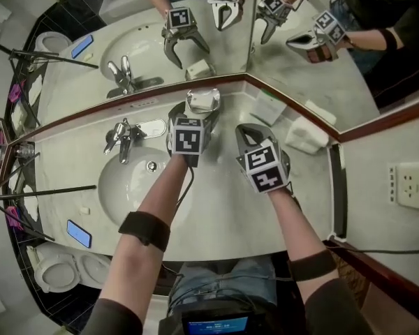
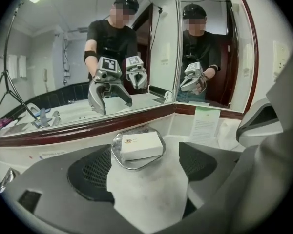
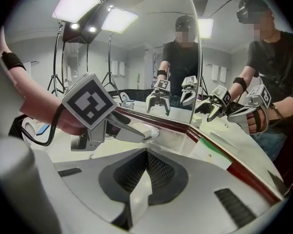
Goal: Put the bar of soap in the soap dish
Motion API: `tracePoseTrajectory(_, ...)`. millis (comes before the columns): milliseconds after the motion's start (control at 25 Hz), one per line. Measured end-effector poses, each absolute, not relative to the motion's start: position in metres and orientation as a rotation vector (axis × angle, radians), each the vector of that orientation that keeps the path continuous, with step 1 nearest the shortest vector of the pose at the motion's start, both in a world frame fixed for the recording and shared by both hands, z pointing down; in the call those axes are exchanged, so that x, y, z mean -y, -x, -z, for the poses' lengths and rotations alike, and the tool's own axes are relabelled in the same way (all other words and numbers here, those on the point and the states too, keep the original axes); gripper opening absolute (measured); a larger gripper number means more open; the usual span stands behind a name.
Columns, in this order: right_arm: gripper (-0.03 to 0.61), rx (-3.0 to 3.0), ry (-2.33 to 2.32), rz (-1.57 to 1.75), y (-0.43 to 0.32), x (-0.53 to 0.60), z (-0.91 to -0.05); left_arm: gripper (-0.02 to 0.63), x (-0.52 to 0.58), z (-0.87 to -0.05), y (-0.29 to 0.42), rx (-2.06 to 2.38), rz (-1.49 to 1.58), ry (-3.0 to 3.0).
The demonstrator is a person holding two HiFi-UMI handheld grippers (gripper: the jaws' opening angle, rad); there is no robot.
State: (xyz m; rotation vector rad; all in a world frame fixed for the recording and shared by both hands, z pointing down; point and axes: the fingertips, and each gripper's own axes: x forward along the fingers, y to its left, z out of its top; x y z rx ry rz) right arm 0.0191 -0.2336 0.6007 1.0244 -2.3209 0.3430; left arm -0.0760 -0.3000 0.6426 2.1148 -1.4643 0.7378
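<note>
The soap dish (image 2: pixel 131 165), a shallow shiny tray, is sitting at the back edge of the counter (image 1: pixel 223 208), just left of the corner where the two mirror (image 1: pixel 300 68) panels are meeting. The bar of soap (image 2: pixel 141 146), white and box-shaped, is lying flat inside it, filling most of the dish.

The left gripper (image 2: pixel 149 175) is reaching toward that back edge with its jaws standing wide apart. The dish is lying in line with the gap and just ahead of the pads, and neither pad is touching the soap. The right gripper (image 3: pixel 146 161) is hovering just to the right of the left one, with its jaws pressed together and nothing between them.

The counter is pale and stone-like, with a dark red strip running along the foot of the mirror. An oval sink (image 1: pixel 115 181) is sunk into its left part, with a chrome faucet (image 1: pixel 122 137) standing at the sink's back rim. A white card (image 1: pixel 269 107) is leaning at the back corner, and a folded white cloth (image 1: pixel 306 135) is lying along the right edge. A wall socket (image 1: pixel 413 185) is showing on the right wall. Past the counter's left end a toilet (image 1: pixel 56 271) is standing on the floor. The mirror is reflecting the person, both grippers and bright studio lights on stands.
</note>
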Motion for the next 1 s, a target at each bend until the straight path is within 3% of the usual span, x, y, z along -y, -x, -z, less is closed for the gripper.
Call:
tracePoseTrajectory(400, 0.02, 2.299, -1.021, -0.388, -0.026, 0.233, -0.613, 0.429, 0.325, -0.651, 0.075, 1.444, -0.791, -2.114)
tracePoseTrajectory(600, 0.02, 2.3, -1.02, -0.382, -0.027, 0.232, -0.611, 0.325, 0.322, -0.653, 0.072, 1.429, -0.812, -2.133)
tracePoseTrajectory(1000, 0.02, 2.294, -1.007, -0.392, -0.034, 0.215, -0.608, 0.322, 0.298, -0.627, 0.076, 1.443, -0.776, -2.176)
